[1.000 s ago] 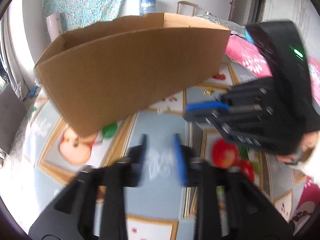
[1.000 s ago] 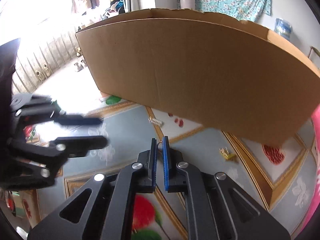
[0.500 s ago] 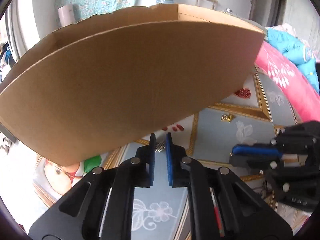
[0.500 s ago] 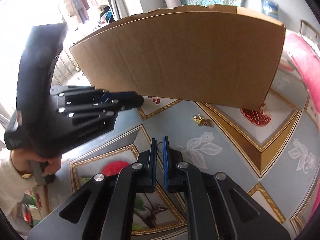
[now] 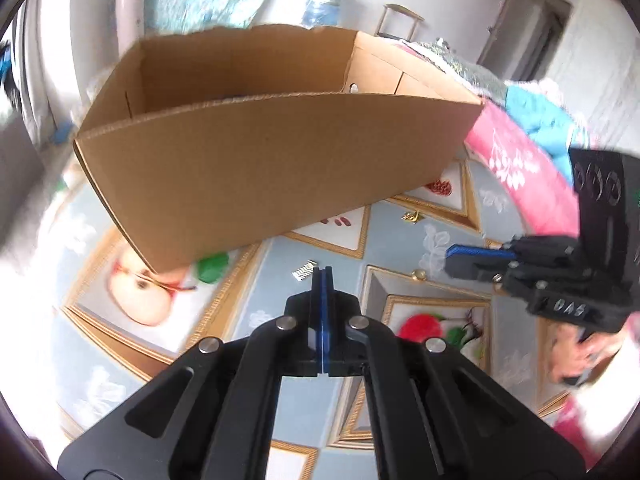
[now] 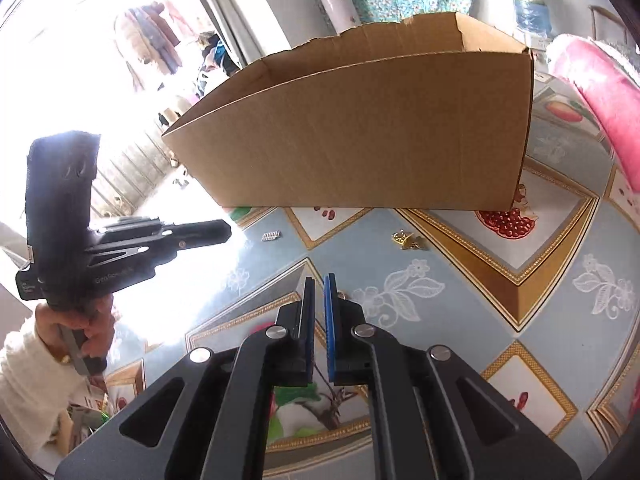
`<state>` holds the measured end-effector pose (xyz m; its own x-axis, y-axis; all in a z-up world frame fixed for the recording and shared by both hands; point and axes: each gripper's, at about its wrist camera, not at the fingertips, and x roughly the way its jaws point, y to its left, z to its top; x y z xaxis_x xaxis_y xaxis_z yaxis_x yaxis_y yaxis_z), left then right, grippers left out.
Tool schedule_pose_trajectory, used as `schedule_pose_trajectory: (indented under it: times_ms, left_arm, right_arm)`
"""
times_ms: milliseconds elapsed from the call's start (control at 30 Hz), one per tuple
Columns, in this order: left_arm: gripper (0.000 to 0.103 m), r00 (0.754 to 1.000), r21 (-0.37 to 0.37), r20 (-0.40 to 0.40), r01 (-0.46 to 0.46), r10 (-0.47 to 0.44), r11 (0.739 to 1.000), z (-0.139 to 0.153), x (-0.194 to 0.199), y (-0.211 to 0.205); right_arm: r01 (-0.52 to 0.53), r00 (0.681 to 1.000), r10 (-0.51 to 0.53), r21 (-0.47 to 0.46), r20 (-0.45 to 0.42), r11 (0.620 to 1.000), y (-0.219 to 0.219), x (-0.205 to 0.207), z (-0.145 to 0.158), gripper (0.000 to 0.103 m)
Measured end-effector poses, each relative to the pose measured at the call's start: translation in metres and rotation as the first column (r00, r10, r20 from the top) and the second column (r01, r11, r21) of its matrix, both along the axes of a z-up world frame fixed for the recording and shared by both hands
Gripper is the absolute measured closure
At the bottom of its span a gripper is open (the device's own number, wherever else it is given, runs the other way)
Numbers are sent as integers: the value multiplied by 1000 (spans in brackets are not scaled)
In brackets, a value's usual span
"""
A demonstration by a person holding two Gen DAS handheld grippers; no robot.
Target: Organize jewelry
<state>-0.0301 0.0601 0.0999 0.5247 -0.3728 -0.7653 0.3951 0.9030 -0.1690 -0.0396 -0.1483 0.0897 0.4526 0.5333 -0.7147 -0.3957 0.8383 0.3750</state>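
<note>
Lying on the patterned cloth (image 5: pixel 404 240), a short silver chain (image 5: pixel 304 270) is resting just beyond the tips of your left hand-held gripper (image 5: pixel 322 270), a little to their left and near the box's front wall. You are keeping that gripper clenched: its jaws have just been closing, and its blue pads are now meeting face to face with nothing showing between them. A gold, crown-like piece (image 6: pixel 408 239) is sitting farther right on the cloth, also close to the box's front wall and apart from the chain.

You are holding your right hand-held gripper (image 6: pixel 319 278) nearly clenched, with only a narrow slit between its pads. A small gold ring (image 6: pixel 340 294) is showing just beside the tip of its blue pad; whether the pads are pinching it or it is lying on the cloth cannot be told.

The open cardboard box (image 5: pixel 280 168) is standing upright on the cloth behind all the pieces. Your left hand (image 6: pixel 80 320), in a white sleeve (image 6: pixel 28 376), is gripping its tool's handle at the left edge of the right wrist view. A pink blanket (image 5: pixel 520 176) is lying along the cloth's right side.
</note>
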Motion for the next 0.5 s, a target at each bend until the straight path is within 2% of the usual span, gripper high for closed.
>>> schedule_pose_trajectory:
  times_ms: [67,100,133,233,367,467,500]
  left_arm:
    - [88,999,94,24,29,-31,995,-6,0,-9]
    - [70,998,143,47,37,-44,989,-8,2,-13]
    - [64,995,187,72,61,-76,980,-13,1,-19]
    - [64,987,265,69,125,-148,956,-25,8,-31]
    - [68,986,254,68,133,-154,958,-24,17,-25]
    - [69,984,207,48,157,-170,966,-27,25,-16]
    - [73,984,196,42,164,-175,967,-28,26,-16]
  right_arm:
    - [-1,1000,1,-41,-5,999,4,1,-1,98]
    - [-2,1000,2,-92,-1,996,7,1,-2,98]
    - [-4,1000,4,-136,6,991,15,2,-6,98]
    - [-53,998,60,-202,28,978,23,-2,-8,97]
    - [-134,984,162,-290,72,948,37,-3,-12,95]
    - [-200,971,229,-297,66,934,41,-3,-13,81]
    - [-213,968,244,-303,66,929,43,-4,-12,73]
